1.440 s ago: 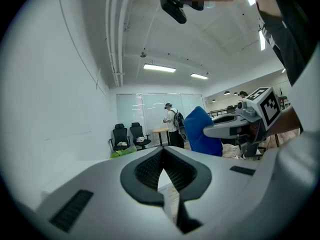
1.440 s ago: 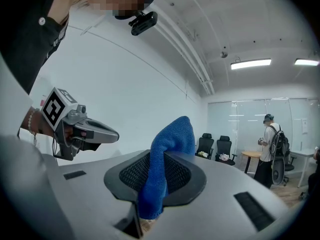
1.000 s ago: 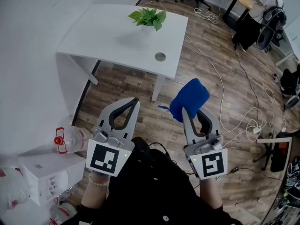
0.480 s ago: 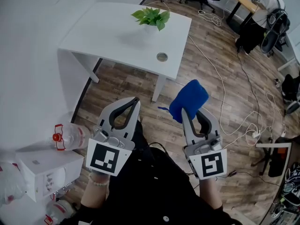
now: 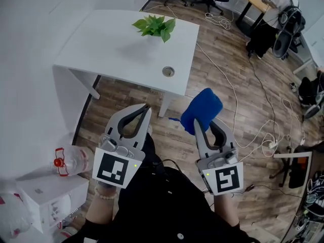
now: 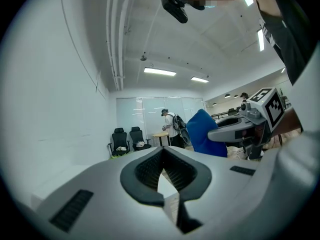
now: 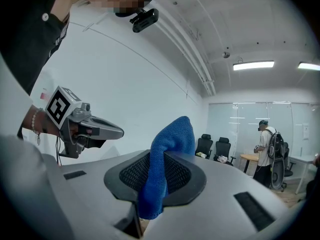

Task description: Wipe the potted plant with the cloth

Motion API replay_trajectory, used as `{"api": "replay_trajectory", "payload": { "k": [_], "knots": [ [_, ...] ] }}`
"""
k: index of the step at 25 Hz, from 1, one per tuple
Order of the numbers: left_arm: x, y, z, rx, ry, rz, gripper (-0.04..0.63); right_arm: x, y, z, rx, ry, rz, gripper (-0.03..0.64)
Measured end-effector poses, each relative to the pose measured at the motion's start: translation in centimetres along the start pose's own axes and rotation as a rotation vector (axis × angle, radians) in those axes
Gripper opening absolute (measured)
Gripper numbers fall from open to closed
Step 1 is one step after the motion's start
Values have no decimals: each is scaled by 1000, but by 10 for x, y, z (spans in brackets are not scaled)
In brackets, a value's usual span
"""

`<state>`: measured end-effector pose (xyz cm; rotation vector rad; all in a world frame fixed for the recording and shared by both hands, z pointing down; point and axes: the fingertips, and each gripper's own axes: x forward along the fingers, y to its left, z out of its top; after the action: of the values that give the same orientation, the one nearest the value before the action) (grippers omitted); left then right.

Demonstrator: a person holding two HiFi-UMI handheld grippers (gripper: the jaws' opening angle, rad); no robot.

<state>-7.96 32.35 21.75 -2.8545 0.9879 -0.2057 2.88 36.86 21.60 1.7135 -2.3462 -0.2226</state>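
On a white table (image 5: 111, 49) ahead, a potted plant (image 5: 154, 27), pot mostly hidden under green leaves. Low at left, a clear red-capped bottle (image 5: 71, 161) beside a white box (image 5: 43, 194). Since a second ago, table and plant slightly nearer the grippers. Right gripper (image 5: 196, 121) clenched on the blue cloth (image 5: 202, 109), well short of the plant. Left gripper (image 5: 144, 108) closed, empty.

No word or number reads clearly here. The left cube (image 5: 114, 169) and the right cube (image 5: 227, 178) show only black-and-white square patterns, no letters. The white box (image 5: 48, 199) carries small print, too tiny to read. The bottle (image 5: 71, 161) shows just a red blur.
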Motion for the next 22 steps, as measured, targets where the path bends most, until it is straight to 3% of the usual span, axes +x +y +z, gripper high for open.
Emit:
{"api": "replay_trajectory", "payload": {
  "k": [9, 22],
  "knots": [
    [65, 39, 3, -9, -1, -78, 12, 59, -38, -2, 6, 39, -44, 95],
    [153, 123, -5, -30, 7, -128, 14, 161, -83, -7, 31, 96, -89, 95]
  ]
}}
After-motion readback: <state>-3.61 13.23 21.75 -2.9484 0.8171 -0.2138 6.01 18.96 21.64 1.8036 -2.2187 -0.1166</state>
